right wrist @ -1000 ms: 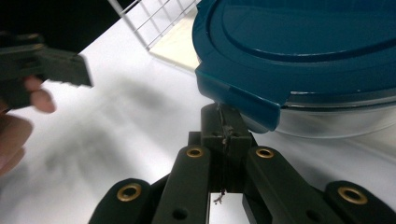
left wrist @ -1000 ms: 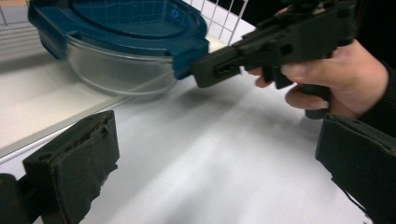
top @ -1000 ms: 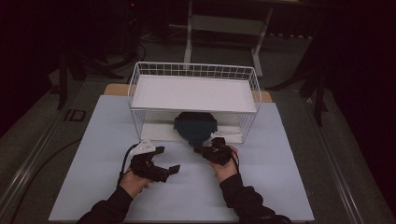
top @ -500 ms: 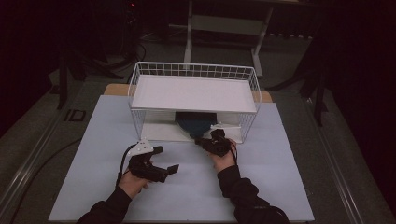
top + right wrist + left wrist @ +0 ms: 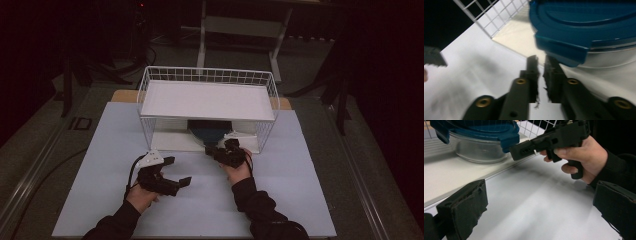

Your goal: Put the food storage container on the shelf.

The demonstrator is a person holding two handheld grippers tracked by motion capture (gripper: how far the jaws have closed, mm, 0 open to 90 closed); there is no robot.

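Left tool point(image 5: 175, 171) gapes wide; right tool point(image 5: 541, 62) has jaws nearly together.

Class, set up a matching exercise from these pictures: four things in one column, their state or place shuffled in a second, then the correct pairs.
Things:
1. left gripper
2. right gripper
3. blue lid
4. wire rack

States or places:
A. sits on a clear container
B. jaws wide apart
C. stands on the white table
D. jaws nearly together, nothing between

Pairs: 1-B, 2-D, 3-A, 4-C

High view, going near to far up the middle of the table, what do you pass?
Left gripper → right gripper → blue-lidded container under the rack → white wire rack.
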